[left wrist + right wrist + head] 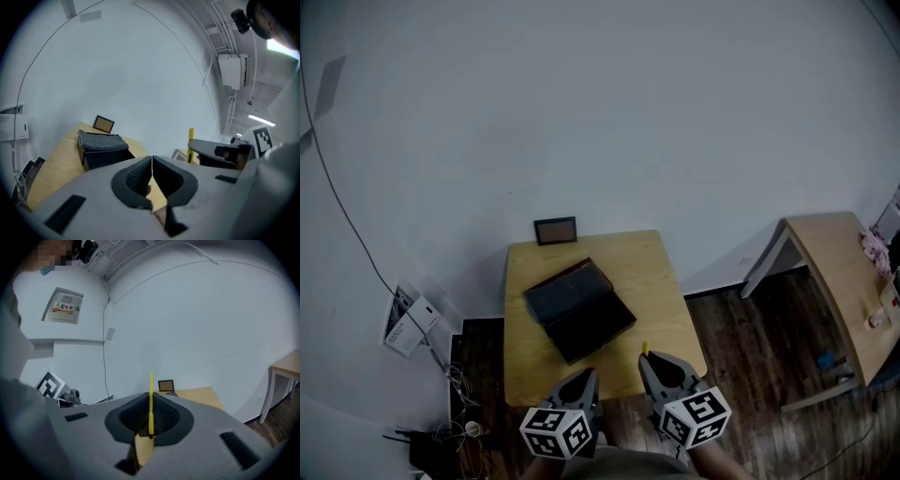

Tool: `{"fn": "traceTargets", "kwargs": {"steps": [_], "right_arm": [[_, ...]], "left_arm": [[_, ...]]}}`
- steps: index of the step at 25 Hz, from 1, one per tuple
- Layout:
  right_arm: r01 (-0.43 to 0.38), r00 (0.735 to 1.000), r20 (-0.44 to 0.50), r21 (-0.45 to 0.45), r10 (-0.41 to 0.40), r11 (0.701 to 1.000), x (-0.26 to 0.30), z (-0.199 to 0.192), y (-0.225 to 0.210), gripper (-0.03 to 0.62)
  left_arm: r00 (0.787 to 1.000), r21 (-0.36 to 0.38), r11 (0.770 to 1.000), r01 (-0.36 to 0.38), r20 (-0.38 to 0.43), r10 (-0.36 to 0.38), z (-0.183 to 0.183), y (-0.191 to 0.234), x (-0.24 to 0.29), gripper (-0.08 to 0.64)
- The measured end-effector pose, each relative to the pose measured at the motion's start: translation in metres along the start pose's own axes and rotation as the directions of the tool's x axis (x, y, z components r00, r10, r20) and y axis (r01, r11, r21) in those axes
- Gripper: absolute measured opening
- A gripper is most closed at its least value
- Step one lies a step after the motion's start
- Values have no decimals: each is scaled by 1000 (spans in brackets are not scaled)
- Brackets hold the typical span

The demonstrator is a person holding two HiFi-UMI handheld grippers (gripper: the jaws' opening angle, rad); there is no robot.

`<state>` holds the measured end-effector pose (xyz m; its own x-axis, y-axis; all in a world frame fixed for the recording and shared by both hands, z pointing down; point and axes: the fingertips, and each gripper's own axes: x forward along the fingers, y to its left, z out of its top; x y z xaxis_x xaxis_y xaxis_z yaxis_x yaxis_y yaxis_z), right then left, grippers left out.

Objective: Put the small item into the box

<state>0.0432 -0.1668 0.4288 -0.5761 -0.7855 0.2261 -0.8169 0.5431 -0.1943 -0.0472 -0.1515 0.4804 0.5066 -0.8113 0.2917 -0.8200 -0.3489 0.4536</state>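
Observation:
A dark open box (579, 310) lies on the small wooden table (666, 281), its lid raised toward the back left; it shows as a dark box (101, 146) in the left gripper view. My right gripper (649, 360) hangs over the table's front right part, shut on a thin yellow stick (151, 401) that juts up past its jaws; the yellow stick's tip (644, 348) peeks out in the head view. My left gripper (585, 378) sits at the table's front edge, jaws pressed together with nothing between them, as the left gripper (152, 165) view shows.
A small dark picture frame (555, 230) leans against the white wall behind the table. A second wooden table (839, 281) stands at the right with small items on it. Cables and a white box (408, 319) lie on the floor at the left.

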Motion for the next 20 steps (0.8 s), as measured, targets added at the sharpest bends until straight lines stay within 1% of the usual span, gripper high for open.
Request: {"fn": "traceTargets", "kwargs": {"steps": [7,11,15,20], "right_arm": [[-17,1000,-15,-10,17,1000,57,7,-6,18],[-31,999,-33,-17,31,999,83,5,-11,18],[-58,996,-65,-32,56,998,107,1,-14,18],[-117,984,-138,-54,109,992,138,-14,-19,18]], "left_arm": [[1000,-10,1000,-7,-15,7,16,37,21,5],[999,-13,1000,-22,-28,21,19,53,27,5],[998,-29,998,-55,-26,55,20,66,26,5],[993,-67,991,-117,-18,116,20,82,27,3]]}}
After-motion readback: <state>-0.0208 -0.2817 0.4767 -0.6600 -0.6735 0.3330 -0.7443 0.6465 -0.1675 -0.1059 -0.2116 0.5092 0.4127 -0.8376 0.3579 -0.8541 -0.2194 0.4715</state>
